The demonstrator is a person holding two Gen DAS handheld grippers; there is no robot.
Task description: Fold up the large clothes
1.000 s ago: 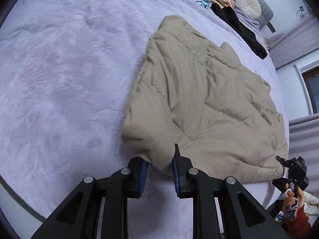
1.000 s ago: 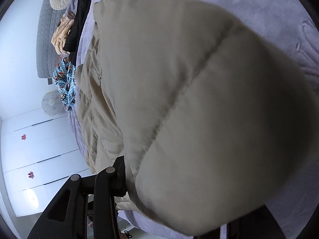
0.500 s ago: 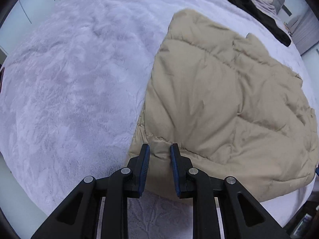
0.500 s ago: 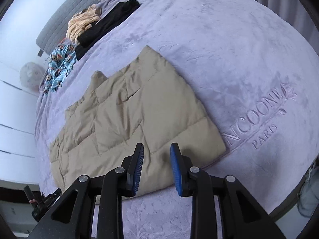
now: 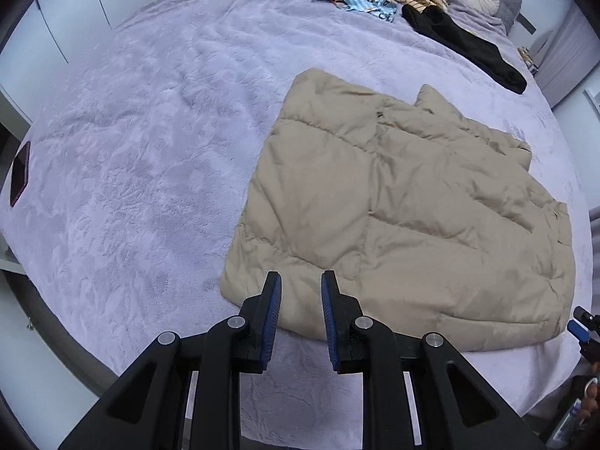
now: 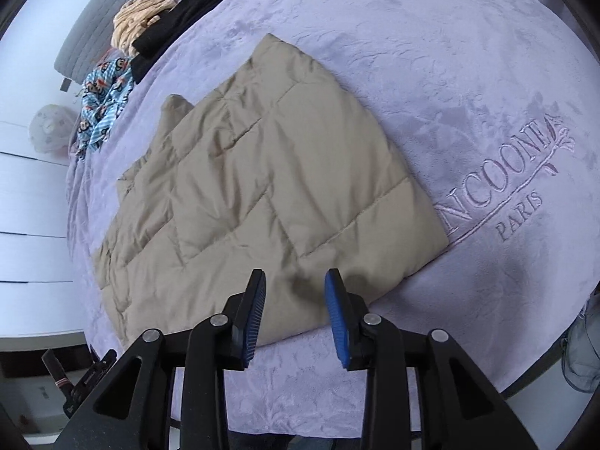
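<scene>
The only writing that can be read stands on the lilac plush bedspread [image 6: 468, 75], seen from the right wrist view. It is pressed into the pile in raised capital letters [image 6: 502, 180] that read "NCOONIA" or something close to it; the first letter or letters are covered by the corner of the beige quilted jacket [image 6: 270, 187], and the last letter runs into a small leaf sprig, so the ending is uncertain. Beneath it, in smaller capitals [image 6: 519, 215], stands "PARIS". The left wrist view shows no legible text.
</scene>
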